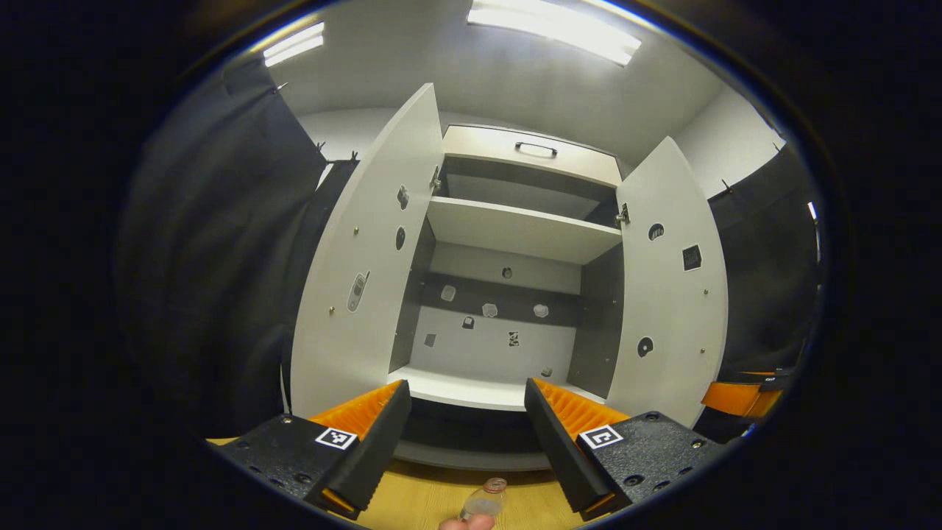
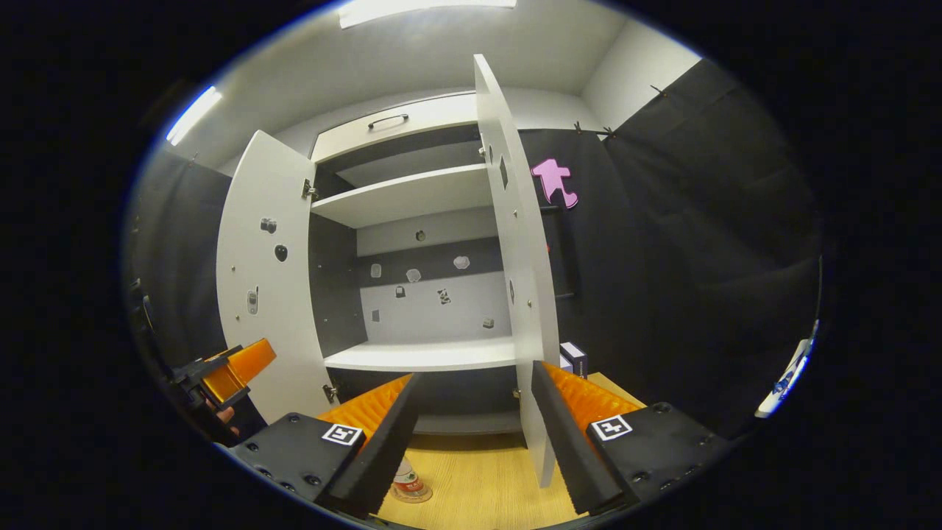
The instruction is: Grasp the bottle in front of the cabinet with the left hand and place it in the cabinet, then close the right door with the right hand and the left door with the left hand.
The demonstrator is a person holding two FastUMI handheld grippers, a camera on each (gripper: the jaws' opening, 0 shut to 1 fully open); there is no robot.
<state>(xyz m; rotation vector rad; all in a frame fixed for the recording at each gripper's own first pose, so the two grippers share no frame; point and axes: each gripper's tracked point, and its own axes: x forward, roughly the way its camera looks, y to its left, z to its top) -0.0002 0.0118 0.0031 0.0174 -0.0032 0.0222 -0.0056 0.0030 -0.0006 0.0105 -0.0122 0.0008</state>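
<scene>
White cabinet (image 1: 515,228) stands with both doors swung wide: left door (image 1: 364,272) at 9 o'clock, right door (image 1: 670,280) at 3 o'clock. Left gripper (image 1: 467,442) released, jaws spread, nothing between them. Clear bottle (image 1: 486,500) upright on the wood floor (image 1: 412,500) at 6 o'clock, before the cabinet. Right gripper (image 2: 471,434) likewise released, straddling the right door's edge, apart from it.

Ceiling light strips (image 1: 553,31) give bright, even light from above, glaring white in both views. The cabinet (image 1: 515,230) interior is dimmer, with shadow under each shelf (image 1: 520,230). Fisheye distortion bows the doors (image 2: 515,243) and blurs the outer edges; the centre stays fairly sharp.
</scene>
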